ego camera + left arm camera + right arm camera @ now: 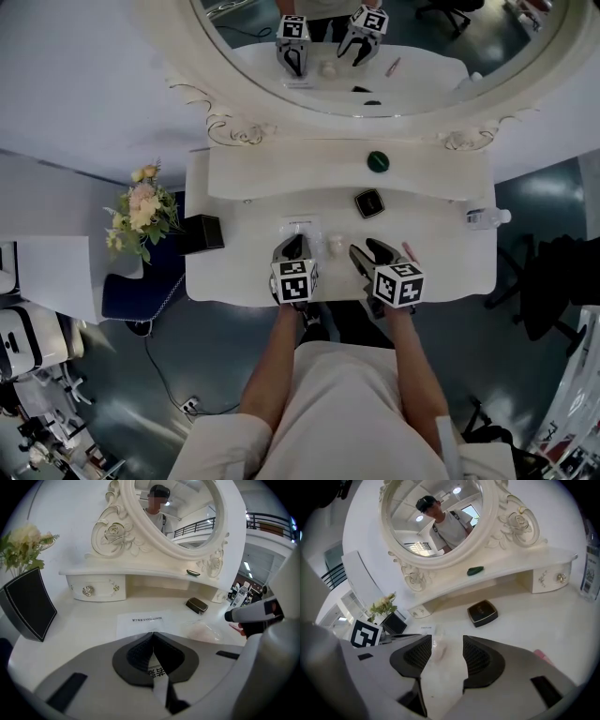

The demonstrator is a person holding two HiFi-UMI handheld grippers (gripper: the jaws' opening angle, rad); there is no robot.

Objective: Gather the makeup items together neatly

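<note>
Head view: black compact (pixel 369 202) on vanity (pixel 234 267)

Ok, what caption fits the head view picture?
Left tongs shut and right tongs open above a white dressing table with a black compact.

Tabletop (pixel 234 267) is bare between black stand (pixel 202 233) and paper sheet (pixel 302 225), and between compact (pixel 369 202) and bottle (pixel 487 217). Raised shelf (pixel 281 173) blocks the back. Clear item (pixel 336 246) and pink stick (pixel 408 250) clutter front centre.
</note>
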